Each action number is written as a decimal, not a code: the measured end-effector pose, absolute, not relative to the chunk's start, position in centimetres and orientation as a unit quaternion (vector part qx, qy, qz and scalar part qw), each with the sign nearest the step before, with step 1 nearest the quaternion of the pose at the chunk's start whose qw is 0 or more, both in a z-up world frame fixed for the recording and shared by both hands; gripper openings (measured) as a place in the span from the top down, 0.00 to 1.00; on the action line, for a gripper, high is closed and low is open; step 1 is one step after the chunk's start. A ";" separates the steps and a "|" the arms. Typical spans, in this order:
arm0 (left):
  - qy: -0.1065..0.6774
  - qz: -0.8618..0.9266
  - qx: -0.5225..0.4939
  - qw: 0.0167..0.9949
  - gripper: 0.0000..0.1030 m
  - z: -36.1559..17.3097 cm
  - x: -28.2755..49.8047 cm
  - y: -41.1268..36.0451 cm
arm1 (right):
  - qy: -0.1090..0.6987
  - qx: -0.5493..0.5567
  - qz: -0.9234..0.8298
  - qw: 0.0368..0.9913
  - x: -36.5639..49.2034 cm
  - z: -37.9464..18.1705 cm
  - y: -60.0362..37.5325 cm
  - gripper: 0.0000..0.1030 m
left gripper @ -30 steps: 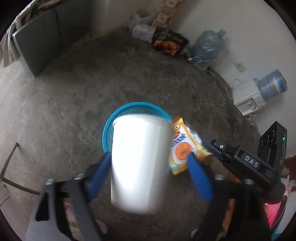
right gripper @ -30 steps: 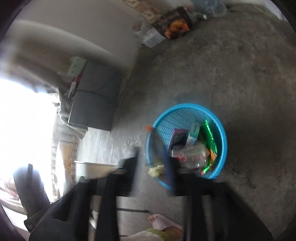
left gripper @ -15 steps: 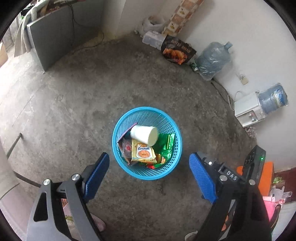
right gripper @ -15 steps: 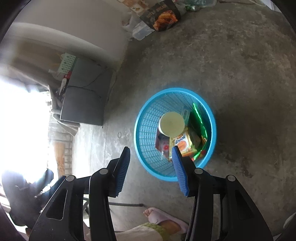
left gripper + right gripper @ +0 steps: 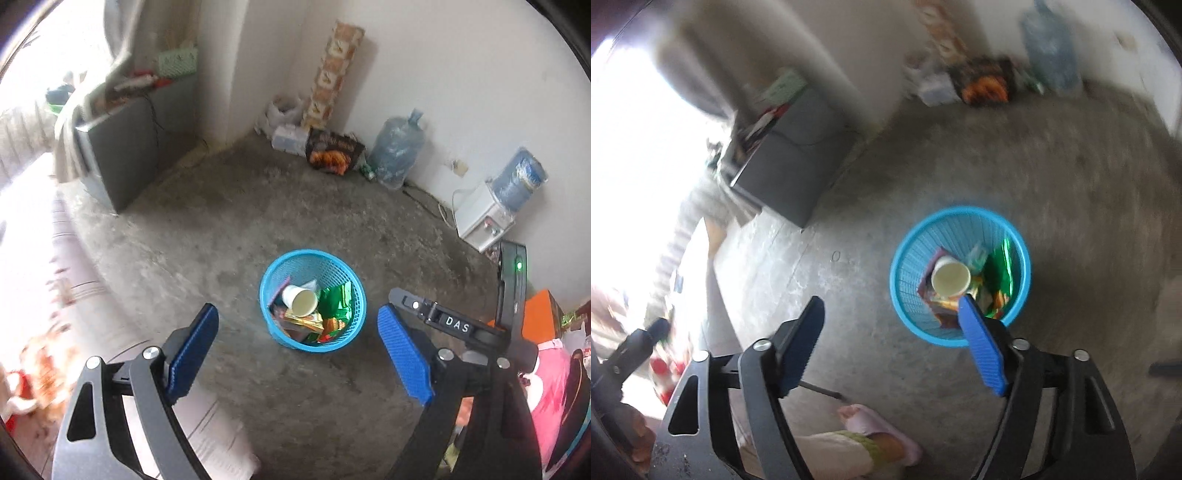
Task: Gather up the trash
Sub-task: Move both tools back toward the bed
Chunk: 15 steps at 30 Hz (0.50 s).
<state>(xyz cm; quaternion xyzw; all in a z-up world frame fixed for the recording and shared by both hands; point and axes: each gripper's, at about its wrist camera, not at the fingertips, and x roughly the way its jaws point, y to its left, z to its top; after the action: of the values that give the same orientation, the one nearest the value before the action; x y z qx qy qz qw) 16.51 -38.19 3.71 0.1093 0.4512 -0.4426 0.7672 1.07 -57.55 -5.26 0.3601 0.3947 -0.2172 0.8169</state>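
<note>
Blue basket (image 5: 312, 300), wrappers perhaps half-buried under white cup (image 5: 300, 299); both jaws wide, empty.

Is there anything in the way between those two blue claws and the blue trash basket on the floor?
Nothing visible. Both the left gripper and right gripper are open and empty above bare concrete floor. The blue basket, holding a white cup and wrappers, has an uncovered mouth.
</note>
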 end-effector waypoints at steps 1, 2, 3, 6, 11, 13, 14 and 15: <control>0.445 -0.439 0.104 0.774 0.15 4.3 16.4 -36.7 | 0.396 0.338 -0.211 0.827 1.6 -4.2 -56.5 0.27; 0.440 -0.435 0.099 0.779 0.13 4.8 16.4 -35.5 | 0.395 0.324 -0.202 0.836 1.9 -3.3 -55.6 0.27; 0.430 -0.427 0.089 0.790 0.12 5.6 16.5 -33.2 | 0.394 0.314 -0.189 0.843 2.3 -2.6 -54.9 0.27; 0.408 -0.395 0.061 0.820 0.08 7.2 16.5 -27.9 | 0.393 0.299 -0.145 0.857 3.6 -0.6 -52.4 0.27; 0.373 -0.334 0.027 0.865 0.06 8.6 16.1 -18.2 | 0.388 0.283 -0.067 0.875 6.3 1.7 -47.5 0.27; 0.369 -0.298 0.019 0.880 0.06 8.6 16.1 -14.0 | 0.388 0.284 -0.027 0.877 7.8 2.4 -45.2 0.27; 0.367 -0.281 0.010 0.887 0.06 8.4 16.0 -11.7 | 0.388 0.284 -0.005 0.877 8.7 2.5 -44.0 0.27; 0.366 -0.270 0.004 0.890 0.06 8.3 16.0 -10.3 | 0.390 0.284 0.011 0.876 9.3 2.6 -43.1 0.27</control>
<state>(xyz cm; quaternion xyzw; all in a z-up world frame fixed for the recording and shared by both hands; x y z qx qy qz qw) 15.97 -10.26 8.33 0.0039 0.3663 -0.2703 0.8904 9.32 -43.14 2.61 0.2843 0.3900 0.0108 0.8758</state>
